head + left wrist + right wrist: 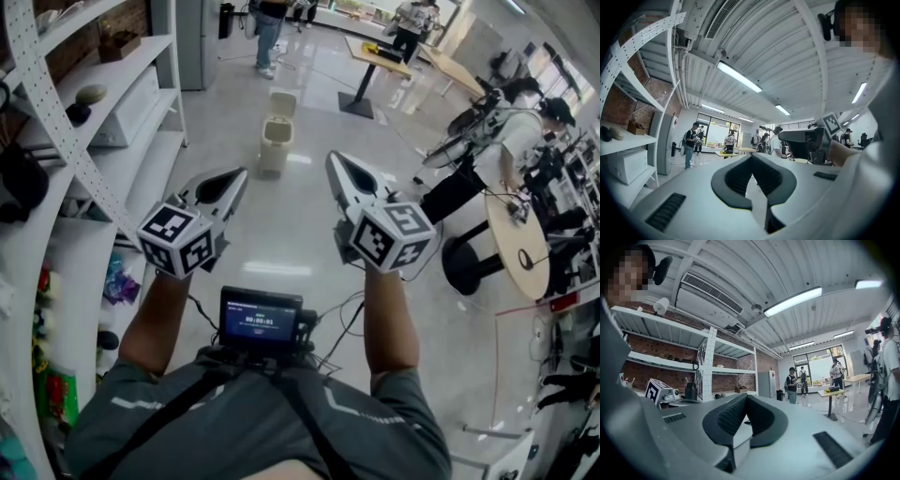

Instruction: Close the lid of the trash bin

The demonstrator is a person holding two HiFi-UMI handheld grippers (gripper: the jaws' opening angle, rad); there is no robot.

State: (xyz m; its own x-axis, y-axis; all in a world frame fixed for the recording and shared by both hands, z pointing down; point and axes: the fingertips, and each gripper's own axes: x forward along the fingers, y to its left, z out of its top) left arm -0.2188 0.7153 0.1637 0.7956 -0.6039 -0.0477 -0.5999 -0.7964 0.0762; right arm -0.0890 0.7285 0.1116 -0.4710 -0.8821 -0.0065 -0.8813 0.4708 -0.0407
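Shelving [141, 103] runs down the left side, close to the left arm.

Left tool [232, 183]: jaws pinched together at the tips, nothing between them. Its own view shows the same, aimed at the ceiling and the far room, with no bin in frame.

Trash bin [275, 142] stands on the floor [281, 234] dead ahead, between the two tool tips in the head view but well apart from both. Its lid [282, 101] is up and tilted back, so the task hasn't started. This is the approach phase.

Right tool [341, 169]: also closed down, empty, pointing high. No bin in its view either.

A round surface [514, 239] and seated people are on the right. More people [267, 28] stand beyond the bin.

Risks as I judge them:
- Both tool cameras look over the bin, so the final reach depends on the head view alone. It would be easy to misjudge depth and hit the rim rather than the lid.
- The bin looks light and the floor glossy. A push with any forward component could slide or tip it before the lid swings.
- Closed tips give a small contact point that can skid off the lid edge. A downward press from behind the lid would be safer.
- The left elbow could clip the shelving on the walk in.
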